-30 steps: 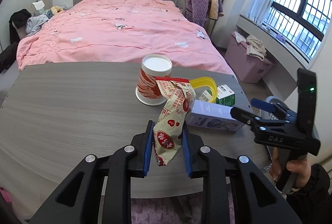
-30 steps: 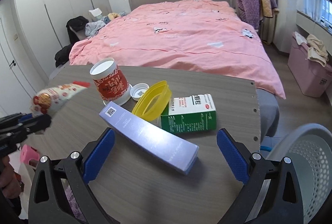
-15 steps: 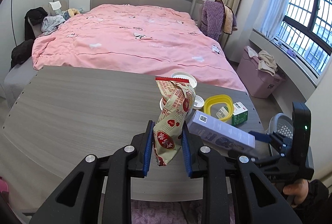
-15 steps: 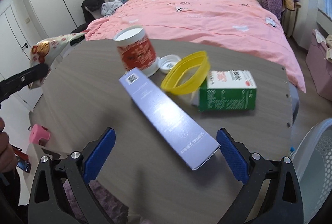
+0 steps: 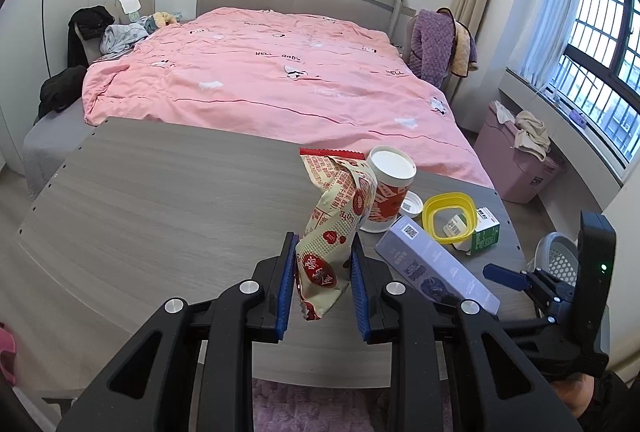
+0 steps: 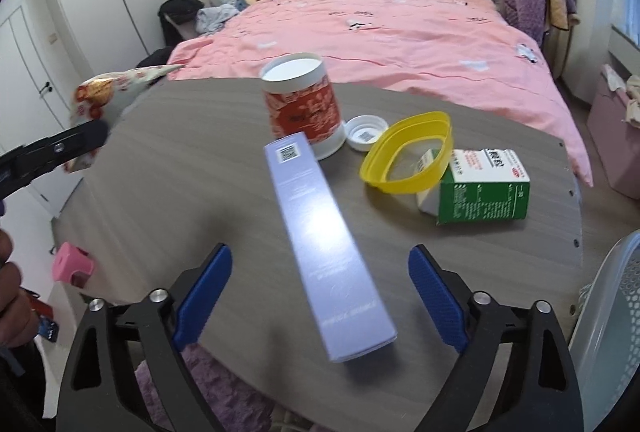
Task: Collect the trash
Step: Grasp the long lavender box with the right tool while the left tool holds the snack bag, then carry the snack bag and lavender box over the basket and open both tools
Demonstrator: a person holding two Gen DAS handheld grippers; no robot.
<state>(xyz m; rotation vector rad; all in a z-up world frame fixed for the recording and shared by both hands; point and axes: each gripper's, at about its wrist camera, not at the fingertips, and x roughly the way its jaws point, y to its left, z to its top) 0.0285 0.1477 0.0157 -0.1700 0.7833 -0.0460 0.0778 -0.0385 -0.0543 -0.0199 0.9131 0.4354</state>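
Note:
My left gripper [image 5: 322, 282] is shut on a cream and red snack wrapper [image 5: 332, 232], held above the grey wooden table [image 5: 160, 200]; the wrapper [image 6: 108, 92] also shows at the left of the right wrist view. My right gripper [image 6: 320, 296] straddles the near end of a long lilac box [image 6: 320, 244] lying on the table; its jaws are closing and the pads stand clear of the box. Behind the box are a red and white cup [image 6: 304, 108], a white cap [image 6: 366, 132], a yellow ring lid [image 6: 412, 152] and a green and white carton [image 6: 484, 188].
A pale mesh waste basket [image 6: 616, 312] stands off the table's right edge. A pink bed [image 5: 260, 84] lies beyond the table, a pink bin [image 5: 516, 160] by the window. A small pink object [image 6: 72, 264] sits on the floor at left.
The right gripper's jaws have narrowed and moved forward so the lilac box's near end lies between them. The left gripper drew back to the left and up, still holding the wrapper.

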